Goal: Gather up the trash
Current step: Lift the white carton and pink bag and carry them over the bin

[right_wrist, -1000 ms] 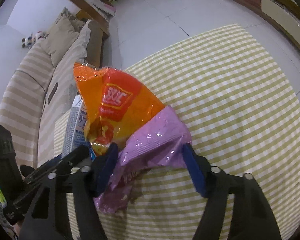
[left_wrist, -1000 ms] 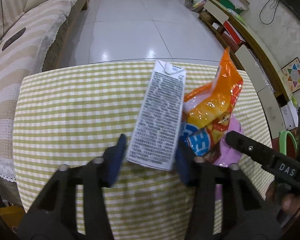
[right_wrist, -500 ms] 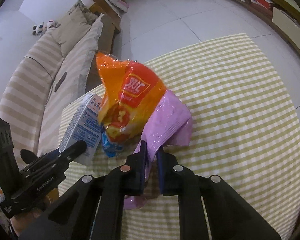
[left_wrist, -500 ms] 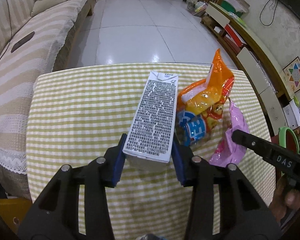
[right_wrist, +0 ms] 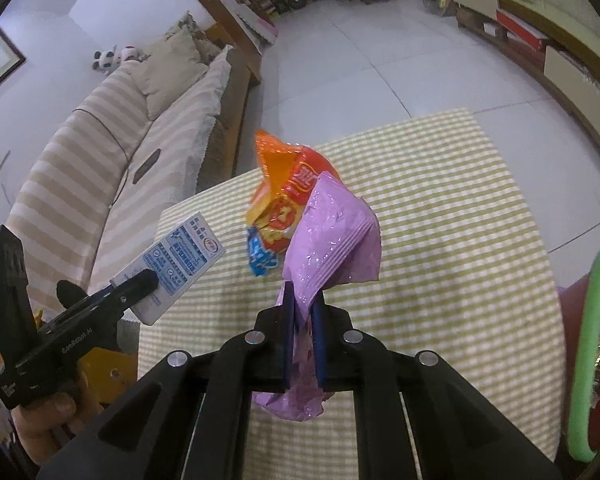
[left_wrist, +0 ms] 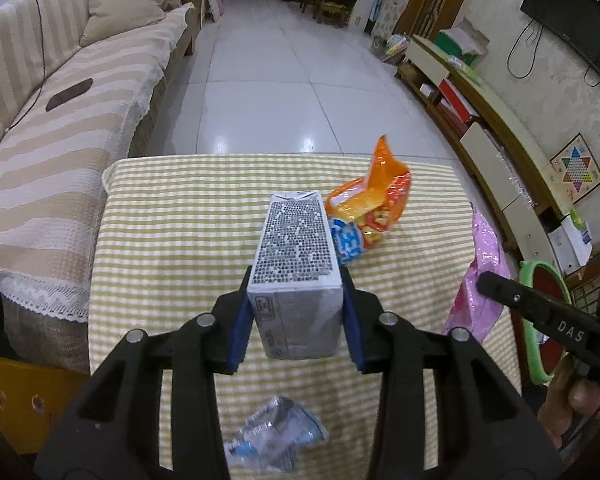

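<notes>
Two tools, each carrying one piece of trash above the checked surface [left_wrist: 172,216].

The left tool [left_wrist: 296,312] clamps the base of one carton [left_wrist: 294,256], held clear of the surface; the right tool [right_wrist: 302,336], nearly closed, pinches one purple wrapper [right_wrist: 332,240], which hangs limp below its fingers. Left on the surface: one orange bag [left_wrist: 374,204] just beyond the carton, and one crumpled clear wrapper [left_wrist: 272,440] at the near edge. Likely risks: the thin purple film could slide from the narrow pinch if swung; the carton, gripped only at its end, could pivot or crush under the squeeze. One green ring [right_wrist: 592,344], perhaps a bin rim, lies at right.
</notes>
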Available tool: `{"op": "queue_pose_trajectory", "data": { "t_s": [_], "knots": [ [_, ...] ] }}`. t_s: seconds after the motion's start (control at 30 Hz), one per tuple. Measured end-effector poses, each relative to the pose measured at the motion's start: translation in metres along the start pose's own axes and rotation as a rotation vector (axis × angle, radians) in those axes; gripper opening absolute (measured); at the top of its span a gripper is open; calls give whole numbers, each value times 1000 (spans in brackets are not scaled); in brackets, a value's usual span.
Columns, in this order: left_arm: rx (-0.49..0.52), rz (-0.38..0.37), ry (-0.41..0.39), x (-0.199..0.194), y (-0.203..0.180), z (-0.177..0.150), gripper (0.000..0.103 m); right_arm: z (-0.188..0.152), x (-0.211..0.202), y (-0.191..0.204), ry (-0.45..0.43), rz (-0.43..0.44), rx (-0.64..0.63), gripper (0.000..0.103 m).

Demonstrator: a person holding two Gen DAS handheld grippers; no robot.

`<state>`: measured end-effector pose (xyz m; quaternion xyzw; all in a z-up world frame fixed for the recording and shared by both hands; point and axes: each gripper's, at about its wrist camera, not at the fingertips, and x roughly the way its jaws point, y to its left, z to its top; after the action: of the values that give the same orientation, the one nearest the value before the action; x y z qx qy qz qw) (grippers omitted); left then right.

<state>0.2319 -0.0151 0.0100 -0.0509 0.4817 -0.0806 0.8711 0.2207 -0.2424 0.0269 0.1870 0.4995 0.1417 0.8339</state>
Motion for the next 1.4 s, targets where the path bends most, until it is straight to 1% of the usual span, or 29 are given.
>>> {"op": "queue_pose_trajectory", "data": {
  "t_s": [0.3,0.5,0.63,0.97,1.4],
  "knots": [
    [21,-7,-60,-58,-22,-9,37,-17,-52,15,-62,10,-38,7],
    [38,-29,-87,-82,-41,-17,37,-26,-88,15,-102,4,-50,7],
    [50,-50,-91,-91,-54,-25,37,-31,-108,12,-126,-5,-53,7],
    [127,-93,-92,-96,-102,-29,37,-42,-140,-21,-172,-27,-1,7],
    [234,-178,-61,-76,-178,-27,37,-41,-185,-96,-239,-110,100,7]
  ]
}}
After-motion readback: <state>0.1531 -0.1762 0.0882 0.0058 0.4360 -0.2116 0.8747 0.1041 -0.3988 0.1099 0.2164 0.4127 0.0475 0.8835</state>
